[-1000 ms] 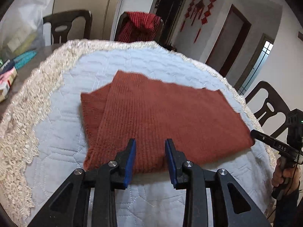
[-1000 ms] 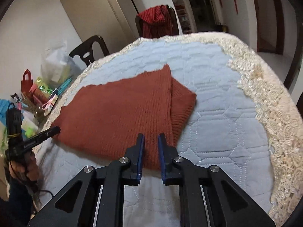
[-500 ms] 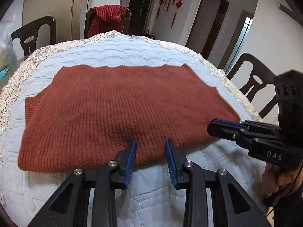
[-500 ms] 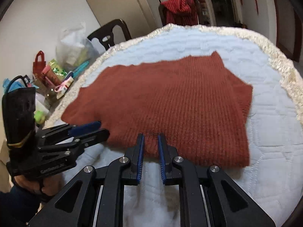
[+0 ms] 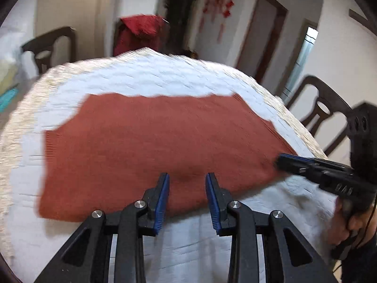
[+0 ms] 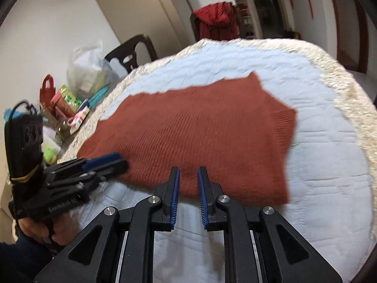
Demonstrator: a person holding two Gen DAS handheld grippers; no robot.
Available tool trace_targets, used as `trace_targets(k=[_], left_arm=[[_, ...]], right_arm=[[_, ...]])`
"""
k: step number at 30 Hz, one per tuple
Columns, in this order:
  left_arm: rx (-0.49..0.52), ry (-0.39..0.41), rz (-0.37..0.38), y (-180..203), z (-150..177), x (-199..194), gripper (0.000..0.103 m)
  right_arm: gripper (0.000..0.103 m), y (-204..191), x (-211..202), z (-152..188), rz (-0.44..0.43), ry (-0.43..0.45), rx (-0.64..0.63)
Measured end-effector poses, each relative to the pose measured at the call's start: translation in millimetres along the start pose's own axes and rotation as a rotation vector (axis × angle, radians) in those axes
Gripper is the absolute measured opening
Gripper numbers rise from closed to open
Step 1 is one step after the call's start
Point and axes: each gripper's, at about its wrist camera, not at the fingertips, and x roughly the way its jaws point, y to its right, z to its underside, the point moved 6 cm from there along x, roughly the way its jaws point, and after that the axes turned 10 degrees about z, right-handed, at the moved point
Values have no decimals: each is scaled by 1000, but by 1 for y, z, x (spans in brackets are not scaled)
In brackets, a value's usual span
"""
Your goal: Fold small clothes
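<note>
Garment: rust-red ribbed knit sweater (image 5: 153, 146) lay flat, part-folded, on the quilted pale-blue table (image 5: 179, 254).
Left claw (image 5: 187, 198): partly open, empty, at near hem.
Right claw (image 6: 188, 197): narrowly open, just widening, empty.
Technique: pinch both near-hem layers evenly, then fold away.

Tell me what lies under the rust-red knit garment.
The rust-red knit garment lies flat on a pale blue quilted cloth with a cream lace border. Whatever is beneath the quilt is covered.

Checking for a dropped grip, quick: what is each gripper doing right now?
Left gripper: open, holding nothing, at the near edge of the sweater.
Right gripper: open, jaws just widened, nothing pinched.
</note>
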Motion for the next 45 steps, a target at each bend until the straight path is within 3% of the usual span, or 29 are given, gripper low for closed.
trace_targets(k=[3,5,7,12,15,24,29,41,44,45], left_arm=[[-57,32,-80,-33,3,-15,34],[-111,7,-106,-53,9,-14,34],[-134,11,-86,-57,10,-20,34],[-98,86,-162,-58,3,-42,34],[-159,42,-220,-81,13,-35,34],[-186,21,-208,-86,22,-30,34],[-236,38,-165,-91,25,-35,34],[-299,67,-207,-89,31,-57,34],[-334,99,-200,-87,36,-68,44],[-343,105,-189,-86,39,-70,45]], right_arm=[[16,22,-1,3,50,5,50],[16,36,10,10,56,-43,96],[16,39,7,8,25,-32,126],[16,35,-8,4,9,14,126],[16,45,-6,7,66,2,127],[16,56,-1,12,10,-26,183],[16,59,1,14,-5,-34,185],[16,71,-21,27,-36,-22,230],[22,74,-27,31,-45,-23,246],[34,75,-29,32,-51,-24,255]])
